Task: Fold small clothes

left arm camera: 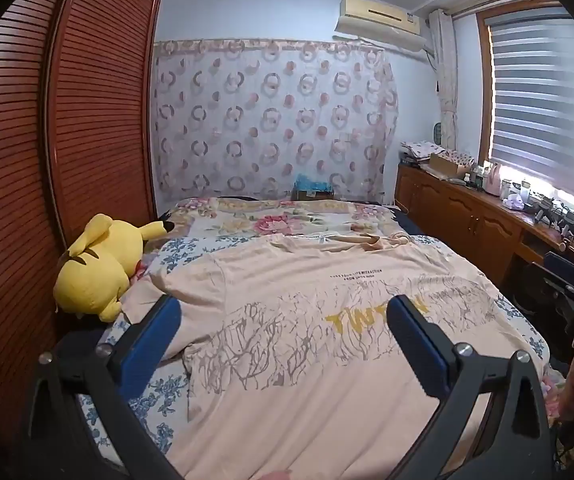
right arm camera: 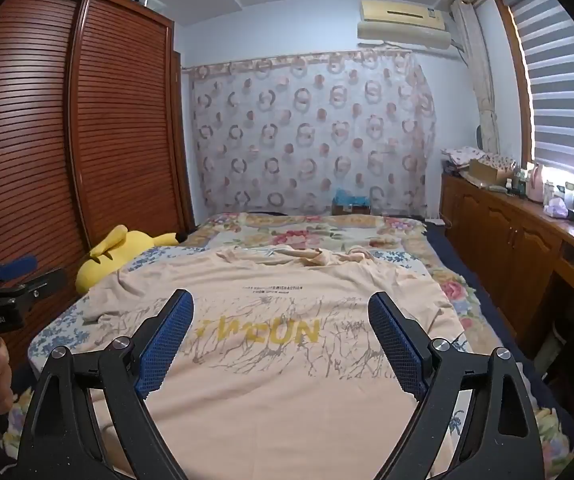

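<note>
Peach T-shirt [left arm camera: 327, 320] lies spread flat on the bed [left arm camera: 167, 396], printed side up, collar toward the far end. Left claw [left arm camera: 283, 312] spread wide, hovering above the shirt's near half, nothing between its blue pads [left arm camera: 155, 336]. Right claw [right arm camera: 281, 312] likewise spread, empty, over the yellow lettering [right arm camera: 271, 330]. Yellow plush toy [left arm camera: 95, 268] rests at the bed's left edge beside the slatted wardrobe [left arm camera: 47, 140]. Wooden desk [left arm camera: 467, 208] runs under the window.
</note>
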The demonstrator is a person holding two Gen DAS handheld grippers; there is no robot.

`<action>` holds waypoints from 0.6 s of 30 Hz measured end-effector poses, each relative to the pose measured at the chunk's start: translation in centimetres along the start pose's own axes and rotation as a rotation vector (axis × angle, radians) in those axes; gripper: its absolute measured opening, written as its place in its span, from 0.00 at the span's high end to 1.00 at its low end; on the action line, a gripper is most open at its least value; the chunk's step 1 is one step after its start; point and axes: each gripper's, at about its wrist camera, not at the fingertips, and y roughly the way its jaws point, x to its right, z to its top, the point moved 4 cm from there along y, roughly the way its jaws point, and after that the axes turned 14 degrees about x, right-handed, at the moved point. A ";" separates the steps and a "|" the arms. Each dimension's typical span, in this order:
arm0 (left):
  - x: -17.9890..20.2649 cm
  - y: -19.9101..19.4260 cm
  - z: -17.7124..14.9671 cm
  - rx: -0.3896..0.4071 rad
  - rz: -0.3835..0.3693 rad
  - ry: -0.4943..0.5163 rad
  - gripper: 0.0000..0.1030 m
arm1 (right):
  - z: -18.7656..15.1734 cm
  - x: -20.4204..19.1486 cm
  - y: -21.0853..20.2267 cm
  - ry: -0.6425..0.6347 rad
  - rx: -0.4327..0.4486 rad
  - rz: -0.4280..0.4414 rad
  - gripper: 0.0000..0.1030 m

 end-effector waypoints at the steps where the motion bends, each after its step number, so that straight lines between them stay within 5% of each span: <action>1: 0.0 0.0 0.0 0.006 -0.003 -0.008 0.00 | 0.0 0.0 0.0 0.011 0.010 0.000 0.11; 18: 0.3 0.2 0.0 0.006 -0.002 0.000 0.00 | 0.0 0.1 -0.1 0.018 -0.002 0.000 0.11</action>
